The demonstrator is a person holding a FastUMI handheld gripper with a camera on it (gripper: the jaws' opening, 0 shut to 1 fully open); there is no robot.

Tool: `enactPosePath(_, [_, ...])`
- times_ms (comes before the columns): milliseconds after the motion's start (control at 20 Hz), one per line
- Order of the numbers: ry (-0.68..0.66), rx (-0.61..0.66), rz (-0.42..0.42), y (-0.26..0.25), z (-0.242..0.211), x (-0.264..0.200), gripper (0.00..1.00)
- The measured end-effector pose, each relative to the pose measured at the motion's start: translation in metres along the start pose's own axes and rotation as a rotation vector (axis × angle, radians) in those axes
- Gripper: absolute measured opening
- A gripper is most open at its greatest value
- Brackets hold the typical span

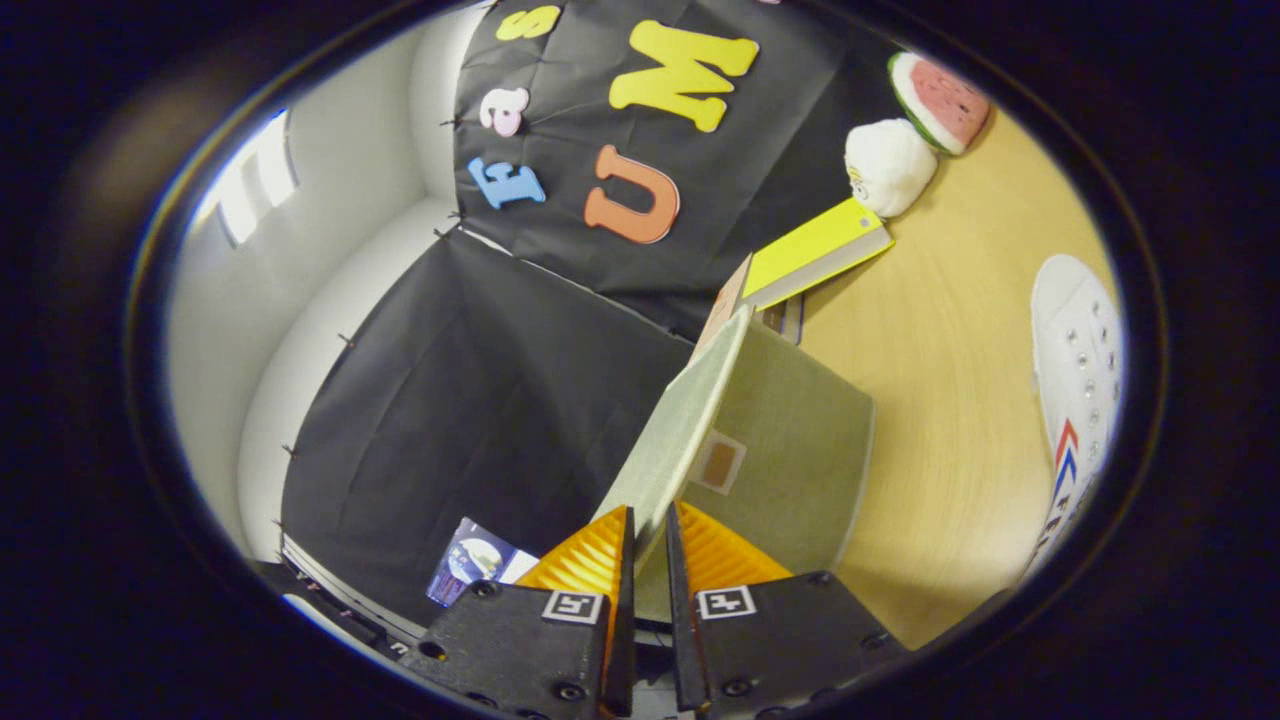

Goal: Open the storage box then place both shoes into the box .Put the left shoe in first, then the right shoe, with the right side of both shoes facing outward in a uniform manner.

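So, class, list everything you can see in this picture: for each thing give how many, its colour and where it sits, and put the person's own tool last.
Storage box lid: one, pale green, raised on edge, its rim between the fingers.
Storage box: one, pale green, on the table just beyond the fingers.
Shoe: one, white with red and blue marks, on the table beside the box.
Book: one, yellow cover, behind the box.
Plush toy: one, white, beyond the book.
Watermelon slice toy: one, red and green, by the plush toy.
Table: one, light wood.
Card: one, dark blue, beside the fingers.
Hand-held gripper: one, fingers closed on the lid's rim.
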State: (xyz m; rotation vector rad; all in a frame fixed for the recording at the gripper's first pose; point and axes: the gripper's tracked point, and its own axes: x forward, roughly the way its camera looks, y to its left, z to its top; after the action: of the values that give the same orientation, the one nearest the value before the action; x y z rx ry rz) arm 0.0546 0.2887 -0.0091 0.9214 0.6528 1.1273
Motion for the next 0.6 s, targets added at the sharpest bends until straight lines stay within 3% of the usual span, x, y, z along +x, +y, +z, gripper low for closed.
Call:
enactPosePath(50, [0.008, -0.020, -0.013, 0.006, 0.000, 0.001, 0.17])
enactPosePath(250, [-0.007, -0.108, -0.013, 0.051, 0.016, 0.006, 0.06])
enactPosePath(450, [-0.021, -0.235, -0.017, 0.119, 0.032, 0.033, 0.06])
enactPosePath(600, [0.006, -0.368, -0.051, 0.160, 0.030, 0.077, 0.06])
